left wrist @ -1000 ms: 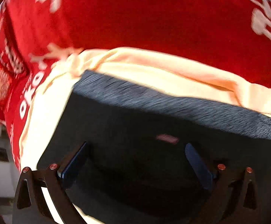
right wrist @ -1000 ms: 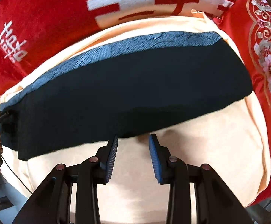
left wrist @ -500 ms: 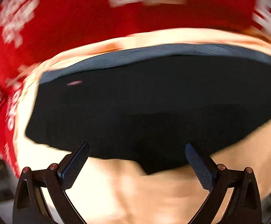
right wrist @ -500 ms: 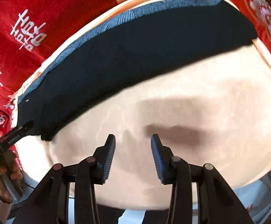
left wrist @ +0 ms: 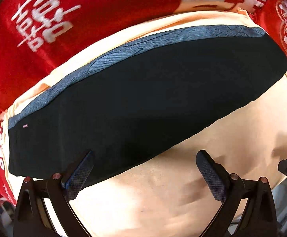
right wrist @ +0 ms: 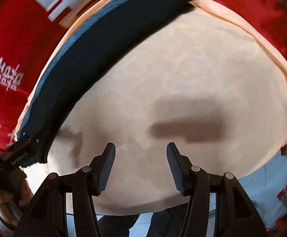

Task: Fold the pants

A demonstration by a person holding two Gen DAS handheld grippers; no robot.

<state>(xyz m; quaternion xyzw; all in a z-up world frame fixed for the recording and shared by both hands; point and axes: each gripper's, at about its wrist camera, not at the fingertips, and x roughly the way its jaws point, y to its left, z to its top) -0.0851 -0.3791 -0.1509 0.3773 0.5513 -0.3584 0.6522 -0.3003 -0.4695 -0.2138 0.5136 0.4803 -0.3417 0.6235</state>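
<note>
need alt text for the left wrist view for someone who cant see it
Dark folded pants lie in a long band across a peach cloth, with a red cover printed in white beyond it. The left gripper is open and empty, one finger over the pants' near edge and the other over bare cloth.

Peach sheet (left wrist: 183, 193) over red cloth (left wrist: 104, 19) with white, perhaps Chinese, characters.

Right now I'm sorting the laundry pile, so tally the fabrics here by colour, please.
Dark navy: 1, the folded pants
Peach: 1, the cloth spread under them
Red: 1, the printed cover beneath; whether its patterned edge is a separate piece cannot be told
Total: 3
</note>
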